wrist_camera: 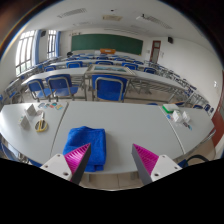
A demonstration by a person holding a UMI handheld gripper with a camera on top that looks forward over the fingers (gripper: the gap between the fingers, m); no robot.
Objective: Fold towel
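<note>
Blue towel (85, 147) lies bunched on the table (120, 125), just ahead of my spread fingers (80, 157); I could pinch several layers and drag it askew.

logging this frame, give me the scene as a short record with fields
setting: classroom, rows of desks and blue chairs
towel: blue towel on white table, just ahead of one finger
gripper: gripper open, holding nothing, above table's near edge
other items: small objects at both table ends
fold: not visibly started
</note>
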